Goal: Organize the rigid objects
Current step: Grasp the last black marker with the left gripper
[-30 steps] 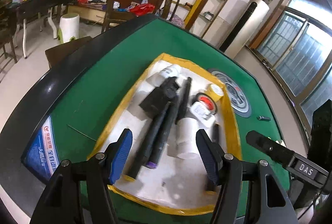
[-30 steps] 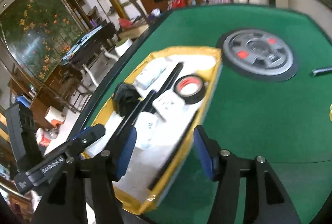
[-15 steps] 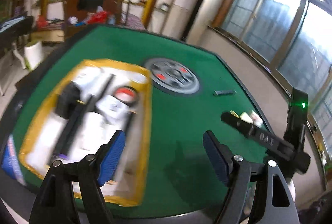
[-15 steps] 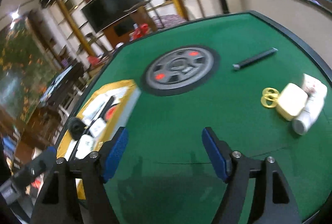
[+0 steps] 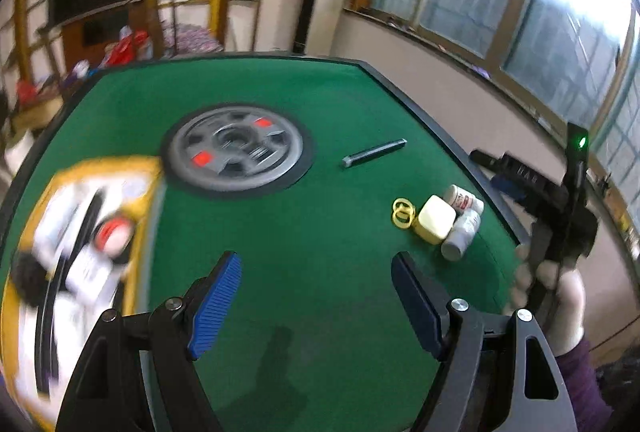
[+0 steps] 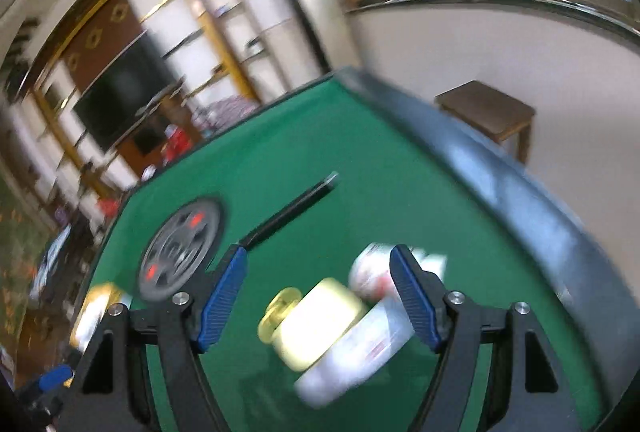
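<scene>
On the green table lie a pale yellow box point(image 5: 436, 218), two white bottles point(image 5: 462, 228), a yellow ring piece point(image 5: 403, 214) and a dark bolt point(image 5: 374, 153). My right gripper point(image 6: 318, 296) is open, low over the yellow box point(image 6: 320, 320) and a white bottle point(image 6: 360, 348), which lie between its fingers. My left gripper point(image 5: 316, 306) is open and empty above bare felt. The yellow-edged tray point(image 5: 148, 192) of stowed items is at the left, blurred.
A round grey weight plate point(image 5: 236, 150) lies mid-table, also in the right wrist view point(image 6: 180, 252). The bolt point(image 6: 292, 210) lies beyond the right gripper. The table's dark padded edge point(image 6: 500, 192) runs on the right. A wooden stool point(image 6: 486, 112) stands beyond it.
Both grippers have swung right, away from the tray. The right gripper has moved close to the yellow box and bottles, which now sit between its open fingers.
</scene>
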Action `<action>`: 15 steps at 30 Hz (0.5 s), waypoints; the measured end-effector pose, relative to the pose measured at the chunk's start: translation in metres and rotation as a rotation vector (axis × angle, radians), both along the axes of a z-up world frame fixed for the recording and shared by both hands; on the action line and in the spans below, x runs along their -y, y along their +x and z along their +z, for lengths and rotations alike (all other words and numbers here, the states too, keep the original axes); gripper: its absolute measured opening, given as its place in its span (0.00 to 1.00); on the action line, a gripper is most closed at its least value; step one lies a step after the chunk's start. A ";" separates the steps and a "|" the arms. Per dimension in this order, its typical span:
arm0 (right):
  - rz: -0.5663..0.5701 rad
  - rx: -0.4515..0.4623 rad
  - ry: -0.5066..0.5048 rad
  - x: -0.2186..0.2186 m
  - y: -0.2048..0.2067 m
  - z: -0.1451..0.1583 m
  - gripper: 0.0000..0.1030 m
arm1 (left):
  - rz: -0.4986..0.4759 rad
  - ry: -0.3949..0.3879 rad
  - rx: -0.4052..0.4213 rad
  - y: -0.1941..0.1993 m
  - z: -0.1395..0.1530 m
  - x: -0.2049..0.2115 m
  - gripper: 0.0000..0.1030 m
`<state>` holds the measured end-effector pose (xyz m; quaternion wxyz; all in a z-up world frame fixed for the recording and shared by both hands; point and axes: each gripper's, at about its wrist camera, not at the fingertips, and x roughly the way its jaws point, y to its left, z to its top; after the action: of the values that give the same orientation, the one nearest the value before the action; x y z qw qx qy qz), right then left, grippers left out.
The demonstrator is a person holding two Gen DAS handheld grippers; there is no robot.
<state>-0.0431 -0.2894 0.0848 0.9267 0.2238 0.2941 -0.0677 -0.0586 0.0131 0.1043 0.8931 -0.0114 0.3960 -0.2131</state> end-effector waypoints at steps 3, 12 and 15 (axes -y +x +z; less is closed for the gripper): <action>-0.058 0.029 0.039 0.034 0.013 -0.001 0.71 | -0.067 0.089 0.007 0.038 -0.006 0.048 0.78; -0.129 0.002 0.234 0.085 0.024 -0.036 0.71 | -0.183 0.229 -0.021 0.154 -0.056 0.151 0.78; -0.131 -0.005 0.212 0.085 0.026 -0.036 0.71 | -0.211 0.250 -0.038 0.173 -0.068 0.171 0.78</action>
<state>-0.0171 -0.3739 0.0489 0.8907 0.3393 0.2865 -0.0973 0.1149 -0.1576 0.0359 0.8526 0.1378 0.4351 -0.2546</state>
